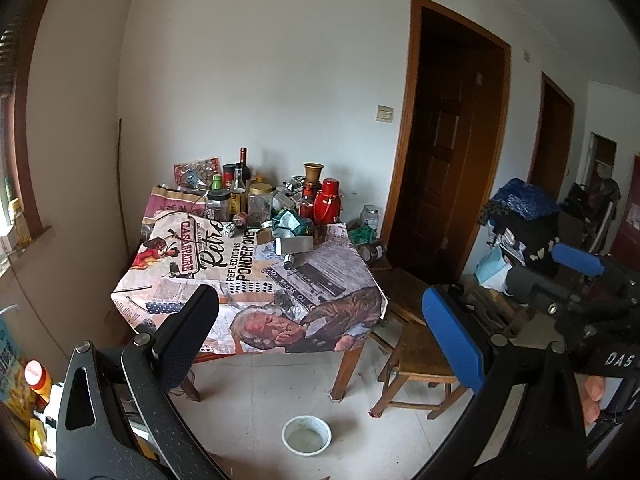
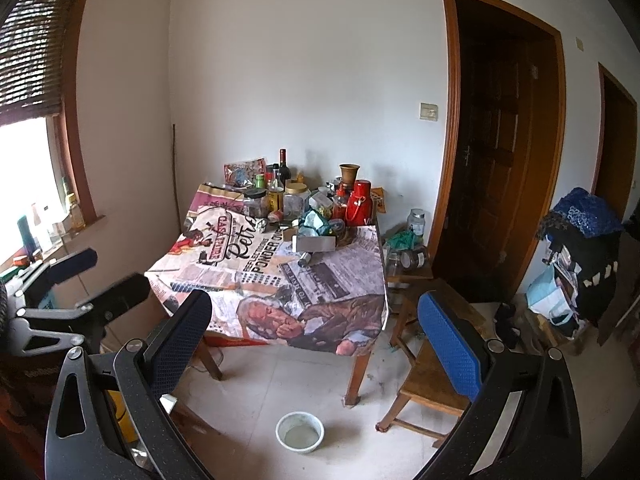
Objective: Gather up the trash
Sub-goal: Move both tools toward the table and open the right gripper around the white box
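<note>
Both your left gripper [image 1: 320, 344] and right gripper [image 2: 316, 344] are wide open and empty, and the crumpled trash [image 1: 289, 222], probably wrappers, lies straight ahead on the counter [image 1: 248, 280], well apart.

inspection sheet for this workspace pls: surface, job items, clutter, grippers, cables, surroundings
Surface: table under a printed cloth, near half bare.
Job's things: crumpled teal wrapper among jars; no bin seen.
Clutter: red flask, wine bottle, jars, metal box at the far end.
Grippers: left gripper and right gripper open, holding nothing, short of the table.
Cables: nothing seen for certain.
Surroundings: white bowl on the floor, wooden chair, dark door, window.
</note>
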